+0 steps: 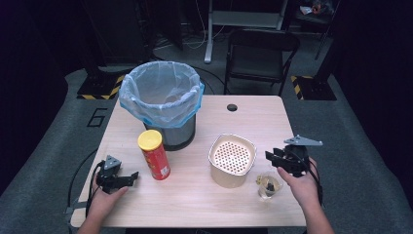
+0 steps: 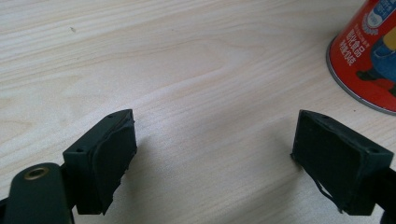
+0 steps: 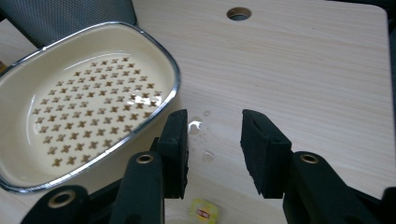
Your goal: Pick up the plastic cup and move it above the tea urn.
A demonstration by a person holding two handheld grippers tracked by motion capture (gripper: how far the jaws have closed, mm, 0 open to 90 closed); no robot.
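My right gripper [image 1: 272, 158] hovers above the table just right of a cream perforated basin [image 1: 233, 158]. Its jaws stand partly apart with nothing between them [image 3: 215, 144]; below the gap lie bare wood and a few water drops [image 3: 204, 155]. The basin [image 3: 88, 102] with its metal rim fills the left of the right gripper view. A small glass cup [image 1: 269, 185] with something dark inside stands below the right hand. A yellow tag [image 3: 204, 213] lies under the jaws. My left gripper [image 1: 127, 179] rests open on the table [image 2: 215, 154], left of a red chip can [image 1: 154, 156] [image 2: 369, 51].
A metal bin lined with a pale blue bag [image 1: 163, 102] stands at the back left of the wooden table [image 1: 204, 200]. A round hole [image 1: 232, 107] is in the tabletop near its far edge. A black folding chair [image 1: 260, 51] stands behind the table.
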